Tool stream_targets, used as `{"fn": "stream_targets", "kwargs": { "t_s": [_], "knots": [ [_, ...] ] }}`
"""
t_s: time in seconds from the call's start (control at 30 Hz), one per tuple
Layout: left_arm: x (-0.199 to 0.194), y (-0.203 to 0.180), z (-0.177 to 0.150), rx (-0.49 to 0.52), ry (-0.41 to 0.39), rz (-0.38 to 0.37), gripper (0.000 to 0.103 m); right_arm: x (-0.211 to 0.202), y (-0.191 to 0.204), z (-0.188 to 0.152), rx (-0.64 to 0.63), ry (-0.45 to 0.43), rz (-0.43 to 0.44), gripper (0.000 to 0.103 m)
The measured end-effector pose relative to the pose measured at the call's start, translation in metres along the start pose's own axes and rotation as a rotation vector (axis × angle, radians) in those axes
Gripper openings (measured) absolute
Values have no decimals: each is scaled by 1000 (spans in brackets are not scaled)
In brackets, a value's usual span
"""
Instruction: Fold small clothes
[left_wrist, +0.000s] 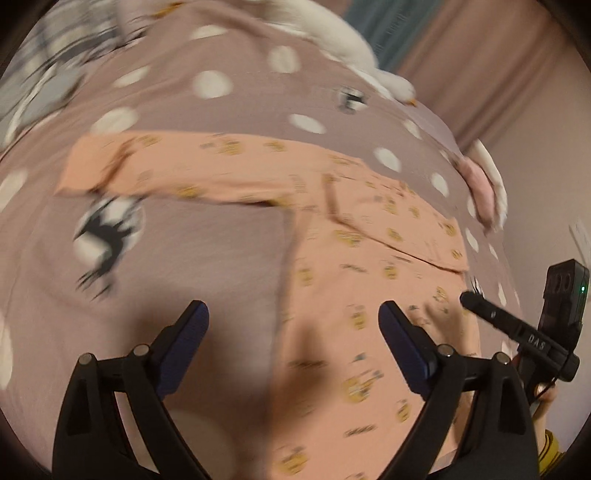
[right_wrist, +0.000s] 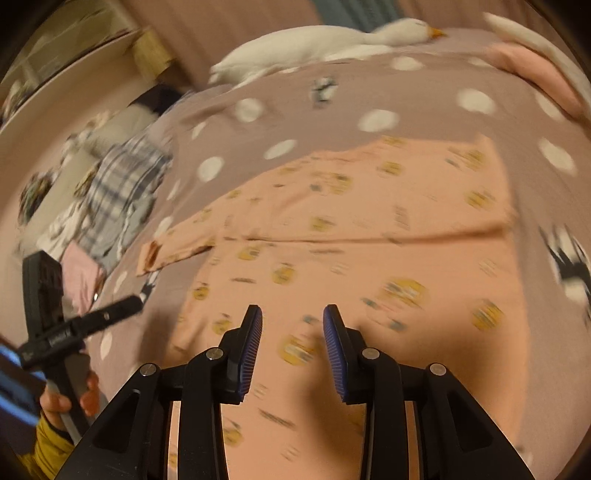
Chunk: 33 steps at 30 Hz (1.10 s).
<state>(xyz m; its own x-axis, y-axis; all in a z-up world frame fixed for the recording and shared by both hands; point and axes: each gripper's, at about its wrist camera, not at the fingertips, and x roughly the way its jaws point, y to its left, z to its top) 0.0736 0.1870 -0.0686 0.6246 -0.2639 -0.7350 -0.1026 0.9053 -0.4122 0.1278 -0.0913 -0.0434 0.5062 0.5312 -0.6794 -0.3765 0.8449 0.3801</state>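
1. Left hand-held gripper (left_wrist: 293, 325): jaws spread wide, empty, hovering over the side edge of the peach cotton baby garment with yellow prints (left_wrist: 369, 266), which lies flat on the mauve white-dotted bed cover (left_wrist: 207, 251).
2. Right hand-held gripper (right_wrist: 292, 325): jaws part open, holding nothing, garment directly below and ahead.
3. Step, likely: between folds; next needs a pinch on the outstretched sleeve (left_wrist: 155, 170) to bring it inward.
4. Right view only: plaid clothes pile (right_wrist: 122, 192), white plush goose (right_wrist: 314, 40).
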Motion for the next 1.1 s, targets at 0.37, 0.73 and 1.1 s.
{"fn": "stream_targets", "kwargs": {
  "t_s": [0.37,0.73,1.1],
  "knots": [
    [-31,107,30,-255,-165,77,92,87,136,39,-259,89,131,34],
    [44,155,111,-258,-66,259,59,79,83,12,-159,157,46,34],
    [28,162,113,-303,-133,223,13,65,49,0,-45,147,7,34]
  ]
}}
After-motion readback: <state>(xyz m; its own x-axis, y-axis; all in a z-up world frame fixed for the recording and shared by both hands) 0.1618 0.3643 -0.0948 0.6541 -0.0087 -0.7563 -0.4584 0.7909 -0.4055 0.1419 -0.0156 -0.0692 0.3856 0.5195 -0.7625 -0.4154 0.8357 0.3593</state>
